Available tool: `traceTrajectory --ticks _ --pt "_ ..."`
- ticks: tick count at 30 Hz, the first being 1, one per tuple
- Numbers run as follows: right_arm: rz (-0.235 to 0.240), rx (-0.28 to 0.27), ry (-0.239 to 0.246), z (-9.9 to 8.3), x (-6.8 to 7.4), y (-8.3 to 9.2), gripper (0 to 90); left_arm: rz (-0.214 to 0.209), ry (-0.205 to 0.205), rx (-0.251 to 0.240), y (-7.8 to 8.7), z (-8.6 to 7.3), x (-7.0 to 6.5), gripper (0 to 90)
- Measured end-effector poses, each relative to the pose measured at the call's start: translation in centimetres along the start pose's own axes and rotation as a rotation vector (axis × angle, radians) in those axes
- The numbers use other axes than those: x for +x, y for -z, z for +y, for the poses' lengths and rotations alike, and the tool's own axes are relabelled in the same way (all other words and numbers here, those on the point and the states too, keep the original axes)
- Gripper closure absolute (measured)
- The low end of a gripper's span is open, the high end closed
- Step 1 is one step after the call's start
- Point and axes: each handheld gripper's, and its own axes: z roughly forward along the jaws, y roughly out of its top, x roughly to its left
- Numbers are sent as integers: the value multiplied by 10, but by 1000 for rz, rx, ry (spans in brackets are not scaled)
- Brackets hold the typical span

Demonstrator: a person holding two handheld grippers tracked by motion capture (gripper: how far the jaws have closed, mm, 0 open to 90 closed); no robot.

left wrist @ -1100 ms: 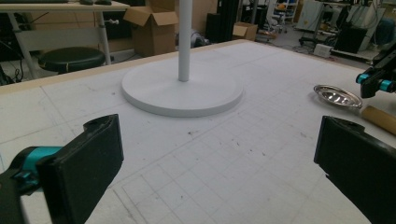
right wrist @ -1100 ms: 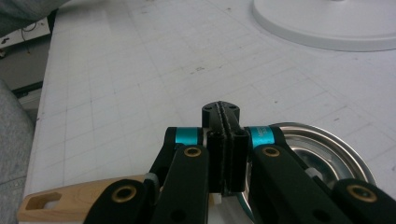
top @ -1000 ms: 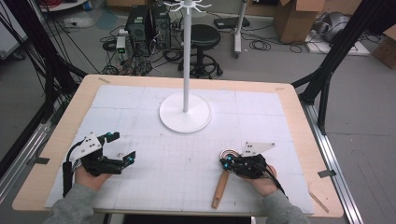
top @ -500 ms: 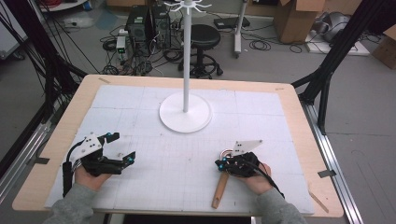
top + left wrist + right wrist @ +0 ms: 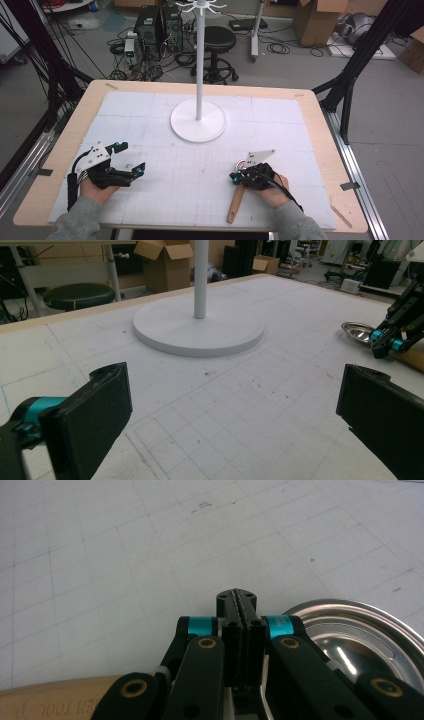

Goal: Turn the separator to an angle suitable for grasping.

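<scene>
High view: right tongs nearer ladle.

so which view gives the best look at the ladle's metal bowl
The right gripper view: the shiny bowl sits close up beside the shut right gripper, rim and hollow clear. The left gripper view shows it small and far off, partly behind that gripper. In the high view the gripper mostly covers it; mainly the wooden handle shows.

I see a shiny silver metal ladle bowl on a pale wooden handle — white gridded table mat beneath.
</scene>
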Motion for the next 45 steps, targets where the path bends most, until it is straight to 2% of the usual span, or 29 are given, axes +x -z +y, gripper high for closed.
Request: traceTrajectory --ticks 6,23,29,34,35,45 --pt "-13 9 11 0 1 1 900 4 -2 1 0 0 0 18" --pt "-37 15 -2 -4 -4 7 900 8 -6 6 0 0 0 18" --pt "-53 18 -39 -9 -8 13 900 14 -7 3 1 0 0 18" --pt "-65 15 -46 -12 -12 17 900 12 -9 6 1 0 0 18" --pt "-71 11 -63 -15 -14 19 900 13 -9 6 1 0 0 18" --pt "-85 9 -101 -23 -21 29 900 12 -8 5 1 0 0 18"
